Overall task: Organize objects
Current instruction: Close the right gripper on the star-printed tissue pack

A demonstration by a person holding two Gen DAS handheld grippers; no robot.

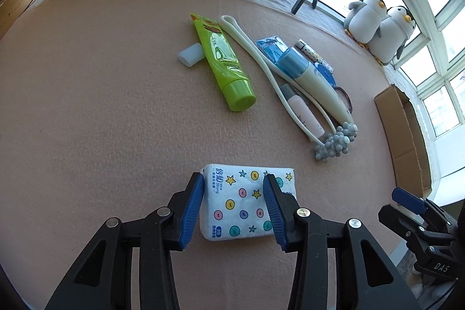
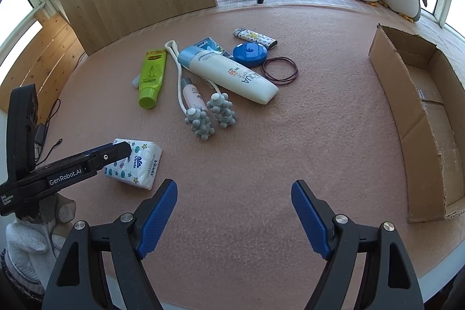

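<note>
The white soft pack of tissues printed with coloured dots and stars point(image 1: 247, 205) lies flat on the pinkish felt table cover point(image 1: 101, 106), right between the blue-padded fingers of your left gripper point(image 1: 232, 208). The left pad sits at the pack's left edge; the right pad overlaps its top face rather than standing clear of its far edge, so from the left wrist view you cannot tell whether the jaws are pressing it or only straddling it. The right wrist view shows the pack tipped up slightly on one side under the left gripper's tip, which suggests contact, though not a firm hold.

Ahead of that gripper, well apart from the pack, the rest waits in a loose cluster: a lime-green squeeze tube point(image 1: 225, 66) resting on a small white translucent cap-like block point(image 1: 190, 55), a cream looped massager with grey knobbed heads point(image 1: 334, 143), a cream sunscreen bottle with a blue cap point(image 1: 308, 80), a small pink tube point(image 1: 305, 114), a round blue case point(image 2: 250, 54), a patterned lighter point(image 2: 255, 38) and thin dark hair ties point(image 2: 280, 70).

Your right gripper point(image 2: 234, 218) hovers with its jaws wide apart and nothing between them, over bare felt. To its right lies the open brown cardboard box point(image 2: 386, 69), empty as far as shown, likely the destination; the pack is the nearest item to you, a sensible first pick.
</note>
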